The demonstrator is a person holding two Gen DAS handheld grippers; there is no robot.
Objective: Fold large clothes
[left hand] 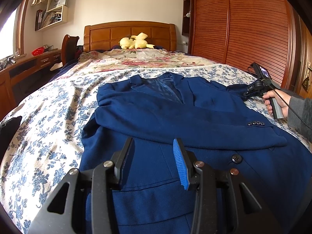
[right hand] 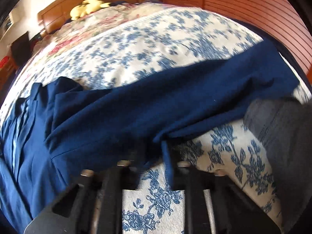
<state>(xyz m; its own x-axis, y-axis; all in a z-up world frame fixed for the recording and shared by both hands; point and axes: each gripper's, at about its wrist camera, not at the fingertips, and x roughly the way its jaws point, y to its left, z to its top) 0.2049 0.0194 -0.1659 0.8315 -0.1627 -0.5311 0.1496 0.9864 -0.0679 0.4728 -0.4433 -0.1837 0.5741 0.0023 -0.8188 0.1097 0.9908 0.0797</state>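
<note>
Reading "HONOR": shelf bag (left hand: 57,1)

Wooden headboard (left hand: 129,36), louvred wardrobe (left hand: 253,29) right, desk (left hand: 29,64) left, white wall (left hand: 126,2).

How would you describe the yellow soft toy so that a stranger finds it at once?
Start from the wooden headboard at the far end of the bed. Directly in front of it, at the middle, lies the yellow plush toy, beyond the pink floral cover. It is the only plain pale yellow thing there; the navy jacket lies much nearer.
</note>
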